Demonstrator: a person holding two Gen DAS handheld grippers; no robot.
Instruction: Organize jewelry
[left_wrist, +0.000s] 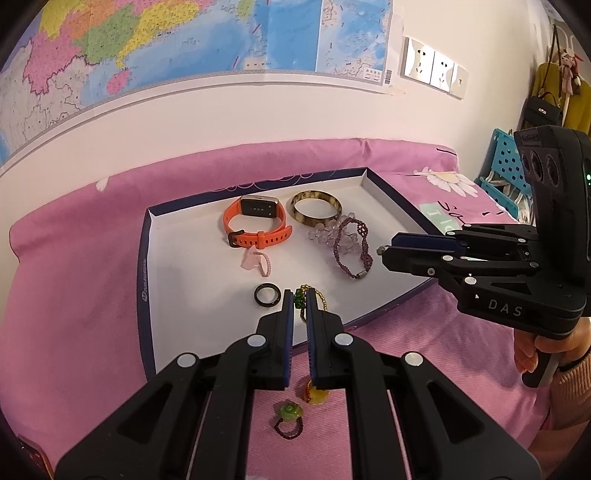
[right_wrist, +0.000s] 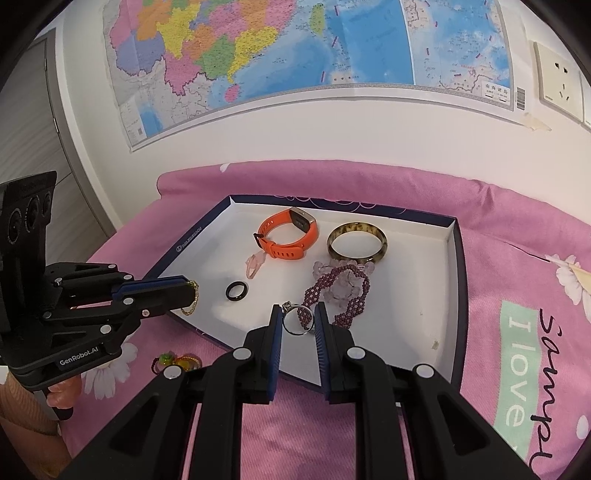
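A shallow white box tray (left_wrist: 177, 258) (right_wrist: 424, 295) lies on a pink bedspread. In it are an orange watch (left_wrist: 255, 221) (right_wrist: 291, 236), a brown bangle (left_wrist: 316, 212) (right_wrist: 356, 245), a purple beaded bracelet (left_wrist: 351, 251) (right_wrist: 336, 295), a clear bead bracelet (left_wrist: 325, 230), a pink charm (left_wrist: 255, 262) and a black ring (left_wrist: 266, 294) (right_wrist: 236, 290). My left gripper (left_wrist: 300, 299) (right_wrist: 190, 291) is shut on a gold chain with a green stone (left_wrist: 301, 295) above the tray's near edge. My right gripper (right_wrist: 298, 317) (left_wrist: 384, 251) is shut on a silver ring (right_wrist: 297, 321) above the tray.
A green flower ring (left_wrist: 288, 415) (right_wrist: 162, 360) and a yellow-amber ring (left_wrist: 316, 395) (right_wrist: 184, 362) lie on the bedspread in front of the tray. A wall with a map (left_wrist: 184, 44) and sockets (left_wrist: 432, 66) stands behind the bed. A blue rack (left_wrist: 502, 166) stands at the right.
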